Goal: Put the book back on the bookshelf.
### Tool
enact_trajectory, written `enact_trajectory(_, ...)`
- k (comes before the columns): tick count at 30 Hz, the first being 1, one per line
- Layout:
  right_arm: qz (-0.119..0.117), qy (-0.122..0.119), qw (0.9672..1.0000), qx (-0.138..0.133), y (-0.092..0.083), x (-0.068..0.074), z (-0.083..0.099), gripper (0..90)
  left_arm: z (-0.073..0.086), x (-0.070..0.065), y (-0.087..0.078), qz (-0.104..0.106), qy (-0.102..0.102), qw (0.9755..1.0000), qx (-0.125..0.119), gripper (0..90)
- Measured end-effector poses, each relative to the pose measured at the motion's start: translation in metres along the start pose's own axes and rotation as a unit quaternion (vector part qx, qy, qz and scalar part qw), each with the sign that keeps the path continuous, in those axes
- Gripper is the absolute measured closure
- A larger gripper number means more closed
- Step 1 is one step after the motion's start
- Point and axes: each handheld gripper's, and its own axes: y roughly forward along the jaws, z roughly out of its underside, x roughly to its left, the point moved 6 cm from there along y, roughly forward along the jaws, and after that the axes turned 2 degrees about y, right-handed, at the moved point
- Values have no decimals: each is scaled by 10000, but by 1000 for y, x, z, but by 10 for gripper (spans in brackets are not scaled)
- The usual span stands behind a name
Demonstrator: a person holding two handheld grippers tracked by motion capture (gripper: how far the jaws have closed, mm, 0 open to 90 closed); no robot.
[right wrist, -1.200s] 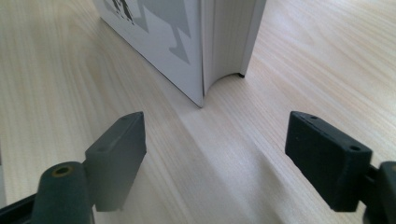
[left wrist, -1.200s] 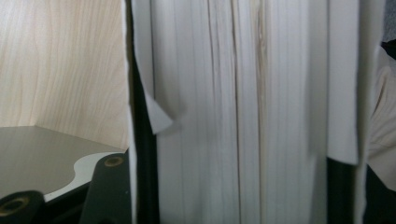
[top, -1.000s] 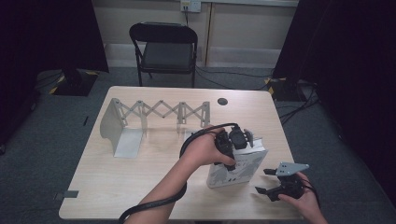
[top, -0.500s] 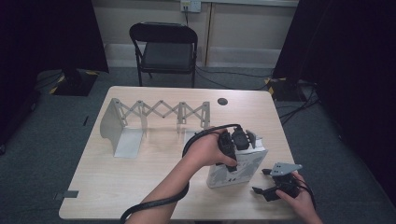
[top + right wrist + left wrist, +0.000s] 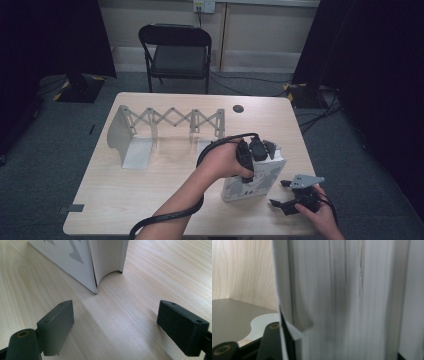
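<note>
A white book (image 5: 252,182) stands on edge on the table's right front part, its grey-patterned cover toward me. My left gripper (image 5: 255,150) comes down on the book's top and is shut on it; in the left gripper view the page block (image 5: 342,290) sits between the jaws. My right gripper (image 5: 282,195) lies low on the table just right of the book, open, with nothing between its fingers. The right gripper view has the book's lower corner (image 5: 75,260) a short way ahead of the right gripper (image 5: 116,322).
An expanding scissor-arm book rack (image 5: 170,120) with grey metal end plates (image 5: 135,152) stands across the back left of the wooden table (image 5: 150,200). A small black disc (image 5: 238,108) lies near the far edge. A folding chair (image 5: 177,55) stands behind the table.
My right gripper has slid a little to the left, closer to the book. The left gripper and the book have stayed in place.
</note>
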Motion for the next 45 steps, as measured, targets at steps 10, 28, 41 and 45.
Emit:
enact_trajectory(10, -12, 12, 10000, -5, 0, 0, 0, 135, 0, -8, -6, -8, -282, 9996, 16, 522)
enact_trajectory(28, -13, 9, 10000, 3, 0, 0, 0, 135, 13, -11, -10, 86, -666, 9977, 80, 520)
enact_trajectory(41, -14, 14, 10000, 2, 0, 0, 0, 135, 9, -11, -7, 76, -623, 9980, 89, 516)
enact_trajectory(45, -8, 15, 10000, 7, 0, 0, 0, 135, 8, -13, -8, 55, -771, 9969, 111, 525)
